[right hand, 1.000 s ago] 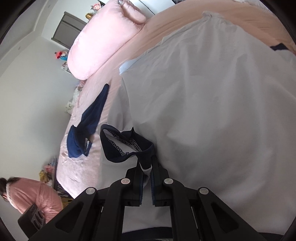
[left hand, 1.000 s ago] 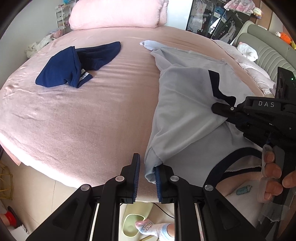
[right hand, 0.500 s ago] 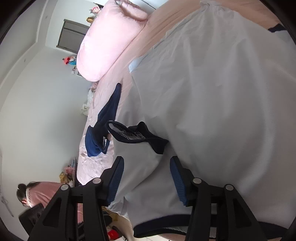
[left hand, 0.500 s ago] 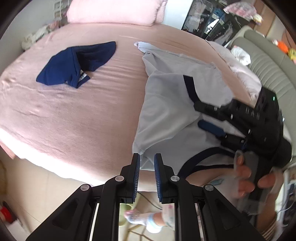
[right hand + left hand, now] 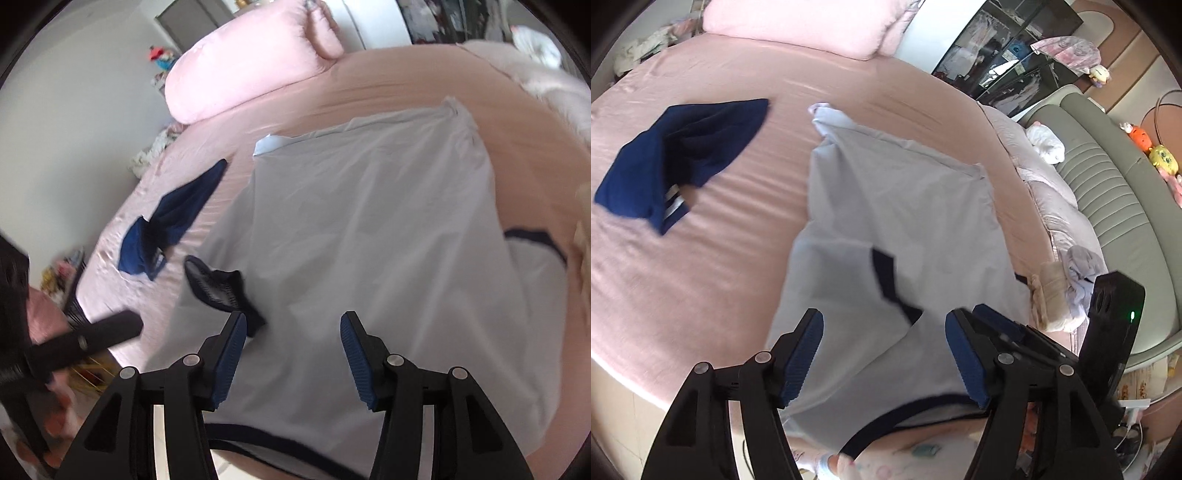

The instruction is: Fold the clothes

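Note:
A light grey shirt (image 5: 886,206) with navy trim lies spread on the pink bed (image 5: 701,277), folded over on itself. Its navy collar (image 5: 886,280) rests on top of the near half. My left gripper (image 5: 882,325) hovers above the shirt's near edge; its jaws are opening and nothing is between them. In the right wrist view the same shirt (image 5: 369,229) fills the middle, with the collar (image 5: 218,284) at its left side. My right gripper (image 5: 293,321) stands open above it, holding nothing. A navy garment (image 5: 683,155) lies crumpled at the bed's left.
A big pink pillow (image 5: 798,26) sits at the far end of the bed. A grey-green padded bench (image 5: 1108,184) and a small pile of clothes (image 5: 1071,288) lie to the right. The bed's near edge drops to the floor under my grippers. A person's hand (image 5: 40,314) shows at the left.
Both grippers let go of the grey shirt, the right first, then the left, and lifted away. The shirt dropped onto the bed and lies flat.

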